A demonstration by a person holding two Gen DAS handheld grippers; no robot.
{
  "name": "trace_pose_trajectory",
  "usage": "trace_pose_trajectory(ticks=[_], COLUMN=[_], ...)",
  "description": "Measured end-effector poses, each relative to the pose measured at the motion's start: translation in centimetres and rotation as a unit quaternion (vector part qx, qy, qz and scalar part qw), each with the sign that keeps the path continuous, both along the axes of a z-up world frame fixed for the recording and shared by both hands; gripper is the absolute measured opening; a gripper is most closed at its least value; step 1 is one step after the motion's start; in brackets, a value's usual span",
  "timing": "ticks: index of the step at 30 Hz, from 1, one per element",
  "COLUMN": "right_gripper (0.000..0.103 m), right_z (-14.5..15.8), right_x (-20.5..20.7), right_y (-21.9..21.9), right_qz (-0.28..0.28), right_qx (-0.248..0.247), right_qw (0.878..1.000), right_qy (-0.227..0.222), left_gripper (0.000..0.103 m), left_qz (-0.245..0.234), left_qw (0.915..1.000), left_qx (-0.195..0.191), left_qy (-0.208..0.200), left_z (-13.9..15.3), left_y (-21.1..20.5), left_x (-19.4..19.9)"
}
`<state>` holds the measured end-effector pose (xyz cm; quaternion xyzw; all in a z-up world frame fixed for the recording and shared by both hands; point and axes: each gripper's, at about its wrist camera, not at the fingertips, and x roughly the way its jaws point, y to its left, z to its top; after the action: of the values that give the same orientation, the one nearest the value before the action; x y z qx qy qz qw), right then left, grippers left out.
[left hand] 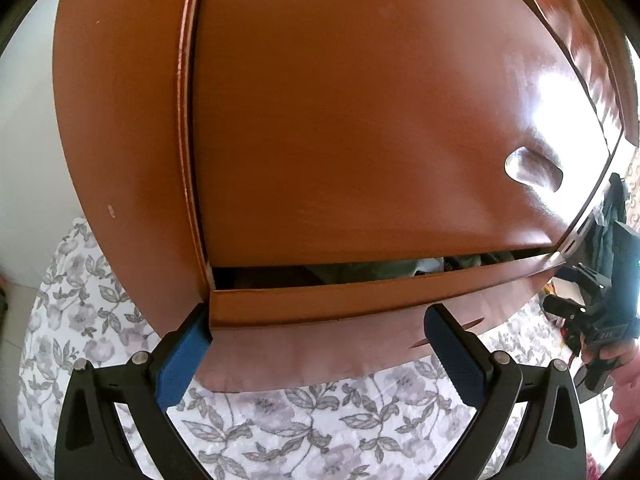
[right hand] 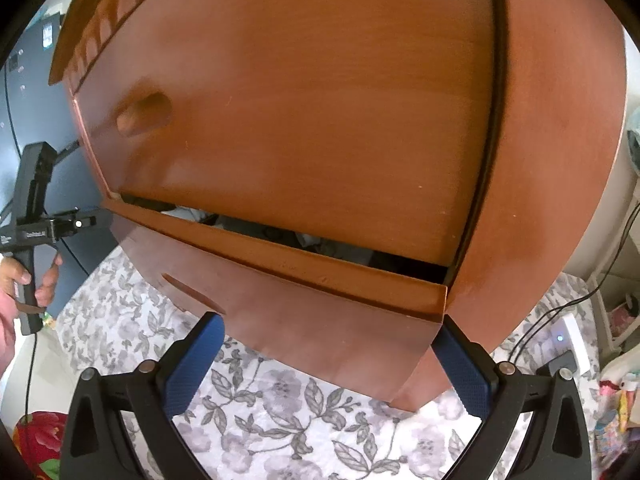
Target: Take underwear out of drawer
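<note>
Nearest the lenses: left gripper [left hand: 316, 344] with its blue pads spread wide, nothing between them; one pad sits at the drawer front's left corner, possibly touching, contact not confirmed. Right gripper [right hand: 328, 356] likewise wide apart and empty, one pad at the drawer front's right corner. Neither claw holds anything.

Below both: floral floor covering [right hand: 280, 420], grey-and-white leaf print.

Next: lower drawer [left hand: 320, 300] of a brown wooden chest [left hand: 360, 120], pulled out only a narrow way. A slot handle is cut in its front [right hand: 192, 292]. Through the gap above the drawer's top edge, folded fabric [left hand: 368, 270] shows, greyish-green with some white. This is presumably where the underwear lies, but no single garment can be told apart through so thin an opening.

Above: upper drawer front with an oval recessed pull [left hand: 534, 170], shut.

Farthest: in each view the other handheld gripper appears at the chest's side with a hand on its grip [right hand: 36, 280]; cables and a white power strip [right hand: 568, 344] lie beyond on the right.

Progress, judged: early. Drawer barely open; it likely needs pulling further before a claw can reach in. Picking and lifting out the garment remain entirely undone.
</note>
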<state>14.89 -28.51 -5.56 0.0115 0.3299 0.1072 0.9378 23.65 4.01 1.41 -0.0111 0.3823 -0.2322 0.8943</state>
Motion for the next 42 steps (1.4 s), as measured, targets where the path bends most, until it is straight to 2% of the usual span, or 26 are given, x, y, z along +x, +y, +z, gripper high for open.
trace_pose_trajectory(ticks=[3,10,26,35,42], right_gripper=[0.103,0.103,0.103,0.103,0.103], right_z=[0.0,0.0,-0.4,-0.2,0.0], right_x=[-0.1,-1.8,-10.0,-12.5,-13.0], right_y=[-0.1,-0.2,1.4,1.7,2.0], right_qz=[0.001,0.005,0.005,0.004,0.002], right_qx=[0.005,0.013,0.020,0.024,0.021], right_qw=[1.000,1.000,1.000,0.999,0.999], right_qy=[0.000,0.001,0.008,0.022,0.028], left_gripper=[0.103,0.103,0.103,0.103,0.103], left_qz=[0.000,-0.007,0.008,0.015,0.018], left_qw=[1.0000,0.9998,0.9999,0.9999,0.9998], left_qx=[-0.004,0.018,0.011,0.003,0.006], left_qy=[0.001,-0.001,0.002,0.007,0.010], left_z=[0.2,0.0,0.0,-0.7,-1.3], left_y=[0.5,0.3,2.0,2.3,2.5], left_x=[-0.2,-2.5,-11.2,-13.6,-13.8])
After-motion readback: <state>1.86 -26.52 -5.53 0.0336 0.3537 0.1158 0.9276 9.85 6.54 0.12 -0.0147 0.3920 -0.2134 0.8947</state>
